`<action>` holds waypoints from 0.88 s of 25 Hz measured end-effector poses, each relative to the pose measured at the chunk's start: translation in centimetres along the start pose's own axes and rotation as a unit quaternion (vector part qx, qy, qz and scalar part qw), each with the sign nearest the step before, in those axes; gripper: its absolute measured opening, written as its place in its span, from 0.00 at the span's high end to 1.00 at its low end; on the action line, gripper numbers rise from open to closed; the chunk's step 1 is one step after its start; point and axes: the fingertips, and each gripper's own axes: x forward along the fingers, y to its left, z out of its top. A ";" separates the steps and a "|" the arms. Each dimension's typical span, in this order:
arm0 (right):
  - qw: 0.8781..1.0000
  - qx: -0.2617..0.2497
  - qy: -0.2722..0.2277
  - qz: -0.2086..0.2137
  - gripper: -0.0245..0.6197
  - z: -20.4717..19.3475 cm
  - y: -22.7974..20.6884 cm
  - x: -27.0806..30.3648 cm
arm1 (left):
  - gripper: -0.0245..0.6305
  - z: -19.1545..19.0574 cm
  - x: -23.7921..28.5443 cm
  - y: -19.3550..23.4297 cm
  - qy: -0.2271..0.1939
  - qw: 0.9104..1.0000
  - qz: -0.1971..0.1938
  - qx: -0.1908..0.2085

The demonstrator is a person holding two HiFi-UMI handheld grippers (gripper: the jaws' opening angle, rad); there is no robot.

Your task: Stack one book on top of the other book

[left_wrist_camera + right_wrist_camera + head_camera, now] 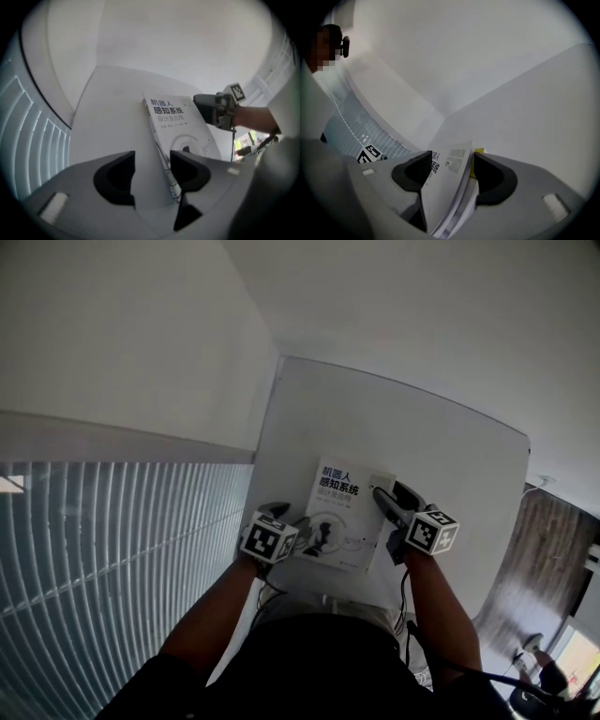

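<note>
A white-covered book point(342, 512) with blue print lies flat on the white table point(375, 418), on top of a second book whose edge shows beneath it point(377, 554). My left gripper point(298, 526) is at the stack's near left corner. In the left gripper view its jaws point(152, 176) stand open, and the book's point(176, 122) left edge runs between them, close to the right jaw. My right gripper point(394, 498) is at the stack's right edge. Its jaws point(450, 171) are open around the books' edges point(450, 187), and a yellow scrap point(479, 151) shows by the right jaw.
A ribbed glass wall point(94, 540) runs along the table's left side and a plain wall stands behind it. Wooden floor point(544, 549) lies past the table's right edge. A person with a blurred face point(328, 42) shows far off in the right gripper view.
</note>
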 end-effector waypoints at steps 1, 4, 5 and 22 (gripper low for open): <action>1.000 0.000 -0.003 -0.002 0.53 0.2 0.1 -0.2 | 0.58 0.0 -0.3 0.1 -0.002 1.000 0.002 0.001; 1.000 0.000 -0.016 -0.004 0.52 0.7 0.6 -1.1 | 0.58 0.3 -1.3 -0.1 -0.013 1.000 0.005 -0.003; 1.000 -0.001 -0.019 -0.004 0.52 0.8 0.7 -1.3 | 0.58 0.5 -1.5 -0.1 -0.018 1.000 0.005 -0.004; 0.983 -0.089 -0.151 -0.053 0.68 3.6 5.0 -7.6 | 0.89 6.1 -6.5 -4.1 -0.130 0.991 0.009 0.043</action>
